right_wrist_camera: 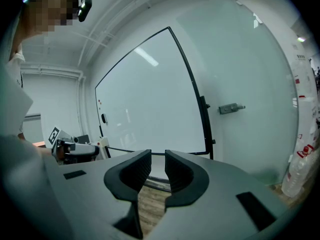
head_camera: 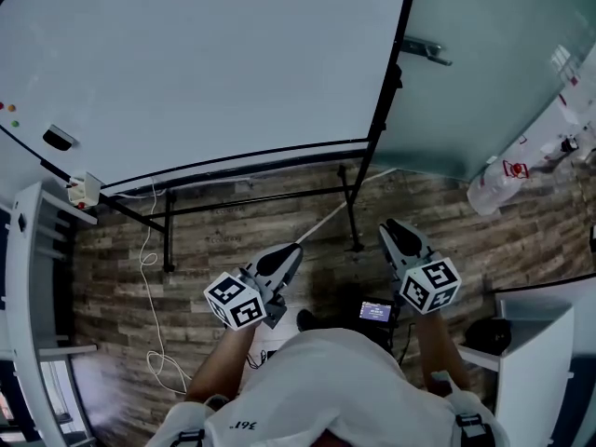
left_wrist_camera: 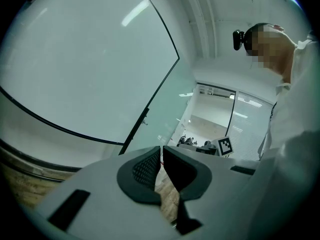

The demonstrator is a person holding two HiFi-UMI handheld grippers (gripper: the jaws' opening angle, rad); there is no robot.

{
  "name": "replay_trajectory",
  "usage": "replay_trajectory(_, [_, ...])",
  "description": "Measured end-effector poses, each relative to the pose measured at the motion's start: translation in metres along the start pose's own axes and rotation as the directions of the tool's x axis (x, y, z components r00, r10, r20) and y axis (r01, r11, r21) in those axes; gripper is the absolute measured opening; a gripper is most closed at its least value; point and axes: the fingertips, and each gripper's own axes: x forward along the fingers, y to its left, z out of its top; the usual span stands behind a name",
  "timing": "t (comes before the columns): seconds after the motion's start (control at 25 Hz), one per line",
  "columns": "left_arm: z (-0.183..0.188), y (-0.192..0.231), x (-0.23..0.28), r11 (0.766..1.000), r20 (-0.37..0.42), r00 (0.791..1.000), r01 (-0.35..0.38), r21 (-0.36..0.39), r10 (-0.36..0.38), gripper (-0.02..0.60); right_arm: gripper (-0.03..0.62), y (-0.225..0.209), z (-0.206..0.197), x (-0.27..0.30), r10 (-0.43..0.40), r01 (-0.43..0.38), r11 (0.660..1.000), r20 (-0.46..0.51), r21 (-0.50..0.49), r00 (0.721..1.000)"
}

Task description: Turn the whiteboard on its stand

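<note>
Shirt cloth, white, fills the bottom of the head view; that is the person point(head_camera: 326, 389) looking down. Just above it, in the lower middle of the frame, are the two grippers. The left gripper point(head_camera: 291, 252) has its jaws pressed together with nothing in them. The right gripper point(head_camera: 395, 233) has its jaws a little apart, and nothing is between them either. Both point up the frame toward the board, and neither touches it.

Under them is the floor point(head_camera: 233, 240), brown wood. A white cord point(head_camera: 147, 277) lies in loops at the lower left. Next come the black legs of the stand point(head_camera: 169, 236), across the middle of the frame.

On the stand sits the whiteboard point(head_camera: 205, 63). It is big and fills the upper left and top middle of the head view. A small eraser point(head_camera: 58, 139) sticks near its left side. Behind it, at the upper right, is a glass wall point(head_camera: 484, 73).

I think the turn has not begun; this looks like the reach step. The next move likely calls for bringing a gripper to the board's black edge, at the bottom or the right. The closed left gripper could push there. The right one may need wider jaws to pinch the frame. A slow push seems best, so the stand does not tip.
</note>
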Motion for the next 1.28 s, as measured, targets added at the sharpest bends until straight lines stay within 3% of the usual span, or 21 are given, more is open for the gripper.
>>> replay_trajectory(0.72, [0.019, 0.015, 0.122, 0.993, 0.062, 0.991, -0.116, 0.001, 0.116, 0.006, 0.095, -0.123, 0.036, 0.043, 0.115, -0.116, 0.993, -0.026, -0.028, 0.993])
replay_trajectory(1.08, [0.027, 0.023, 0.126, 0.992, 0.043, 0.992, -0.122, 0.004, 0.122, 0.006, 0.106, -0.133, 0.044, 0.062, 0.104, -0.105, 0.994, -0.016, -0.033, 0.994])
replay_trajectory(1.28, [0.037, 0.027, 0.127, 0.995, 0.021, 0.996, -0.088, 0.04, 0.087, 0.006, 0.114, -0.135, 0.05, 0.066, 0.076, -0.076, 0.997, 0.008, -0.026, 0.997])
